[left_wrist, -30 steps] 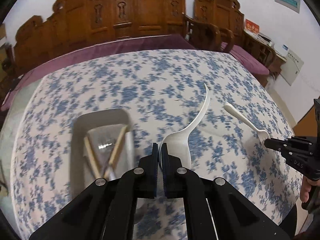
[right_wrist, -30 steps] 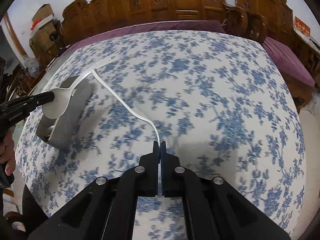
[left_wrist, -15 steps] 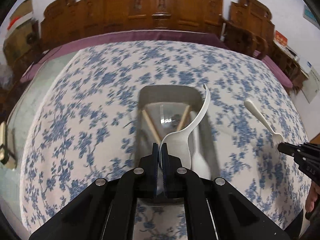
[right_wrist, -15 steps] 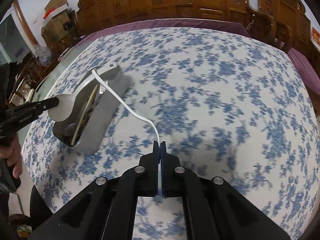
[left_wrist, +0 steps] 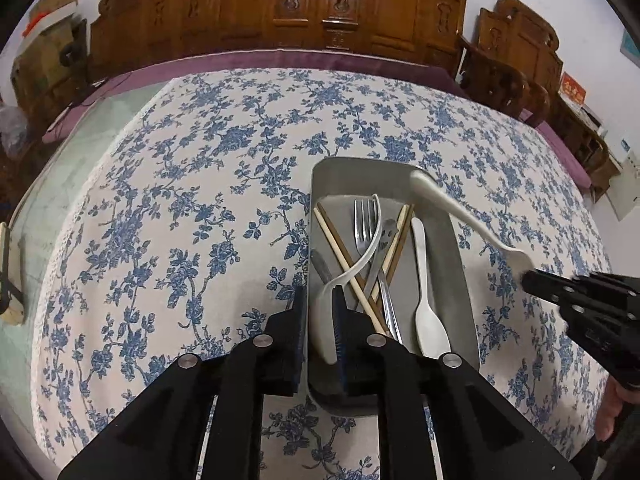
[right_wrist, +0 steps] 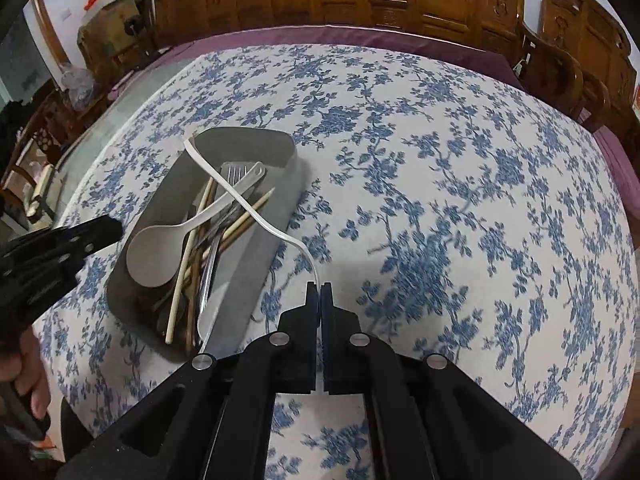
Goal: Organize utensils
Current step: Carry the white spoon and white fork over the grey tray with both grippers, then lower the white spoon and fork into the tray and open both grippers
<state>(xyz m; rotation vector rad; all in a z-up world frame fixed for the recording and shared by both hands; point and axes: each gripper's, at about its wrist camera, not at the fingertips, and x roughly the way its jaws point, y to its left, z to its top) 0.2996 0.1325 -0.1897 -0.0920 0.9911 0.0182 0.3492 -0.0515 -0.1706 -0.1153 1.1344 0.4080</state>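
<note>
Your left gripper (left_wrist: pixel 319 312) points steeply down over the near end of the grey tray (left_wrist: pixel 460 256); jaws opening, white spoon (left_wrist: pixel 320 320) bowl between the pads, its handle arching over tray contents. Your right gripper (right_wrist: pixel 320 292) is clamped tight on the white fork (left_wrist: pixel 472 216) by its head end, handle reaching out above the tray's far corner. Tray on floral tablecloth (left_wrist: pixel 180 220) w/ wooden chopsticks (left_wrist: pixel 340 240), steel fork (left_wrist: pixel 366 216), 2nd white spoon (left_wrist: pixel 428 300). Embossed text on right gripper body: unreadable.
</note>
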